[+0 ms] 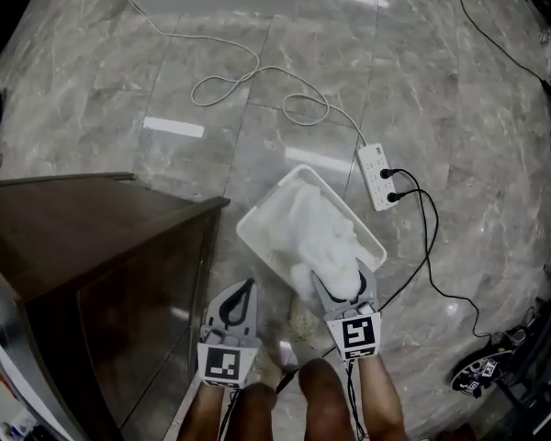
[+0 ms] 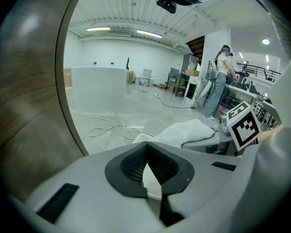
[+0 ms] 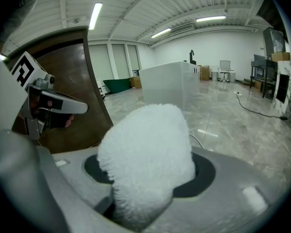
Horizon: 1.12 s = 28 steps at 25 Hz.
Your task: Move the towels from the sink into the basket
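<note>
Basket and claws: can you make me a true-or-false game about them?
1. The right claw grips a fluffy white towel. True.
2. The basket is black. False: it is white.
3. The left claw holds a towel too. False: it holds nothing.
4. A power strip lies on the floor beside the basket. True.

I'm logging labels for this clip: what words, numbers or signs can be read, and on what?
No words or numbers can be read.
Left cube and right cube: black-and-white square markers only, no text.
Power strip: any print too small to read.
</note>
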Available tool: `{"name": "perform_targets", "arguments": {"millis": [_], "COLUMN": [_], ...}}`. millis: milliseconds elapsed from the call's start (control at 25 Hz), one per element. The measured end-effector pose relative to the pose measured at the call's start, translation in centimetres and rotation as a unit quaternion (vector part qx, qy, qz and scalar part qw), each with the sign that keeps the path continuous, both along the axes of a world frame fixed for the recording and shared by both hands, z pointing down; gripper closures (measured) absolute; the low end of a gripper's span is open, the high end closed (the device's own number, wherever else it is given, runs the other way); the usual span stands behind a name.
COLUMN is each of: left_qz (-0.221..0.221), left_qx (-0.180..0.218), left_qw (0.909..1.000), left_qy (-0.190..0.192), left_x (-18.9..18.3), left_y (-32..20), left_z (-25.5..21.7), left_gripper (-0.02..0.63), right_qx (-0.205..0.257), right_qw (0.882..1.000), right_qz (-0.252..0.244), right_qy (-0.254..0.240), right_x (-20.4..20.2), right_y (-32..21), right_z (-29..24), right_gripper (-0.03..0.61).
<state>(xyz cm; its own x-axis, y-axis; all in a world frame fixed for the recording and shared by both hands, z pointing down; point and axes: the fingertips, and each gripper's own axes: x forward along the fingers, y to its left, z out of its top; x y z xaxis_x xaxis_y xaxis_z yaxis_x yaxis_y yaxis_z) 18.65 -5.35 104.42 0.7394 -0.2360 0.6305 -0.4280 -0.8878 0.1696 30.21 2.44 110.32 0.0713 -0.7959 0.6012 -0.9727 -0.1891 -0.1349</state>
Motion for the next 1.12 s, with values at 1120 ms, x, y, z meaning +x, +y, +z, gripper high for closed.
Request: {"name": "perform_targets", "arguments": {"millis": [1120], "left_qz": [0.0], "left_qx": [-0.033], "left_qw": [0.9992], "left_qy": [-0.024], "left_x": [-0.2], "left_y": [0.5], "left_z": [7.1], "left_gripper": [0.604], "right_qx": [-0.041], "right_qw": [0.999], "right_qz": [0.002], "right_qy": [-0.008], "right_x": [0.7], "right_y": [-1.0], "right_z": [9.5], "right_gripper": [0.143]}}
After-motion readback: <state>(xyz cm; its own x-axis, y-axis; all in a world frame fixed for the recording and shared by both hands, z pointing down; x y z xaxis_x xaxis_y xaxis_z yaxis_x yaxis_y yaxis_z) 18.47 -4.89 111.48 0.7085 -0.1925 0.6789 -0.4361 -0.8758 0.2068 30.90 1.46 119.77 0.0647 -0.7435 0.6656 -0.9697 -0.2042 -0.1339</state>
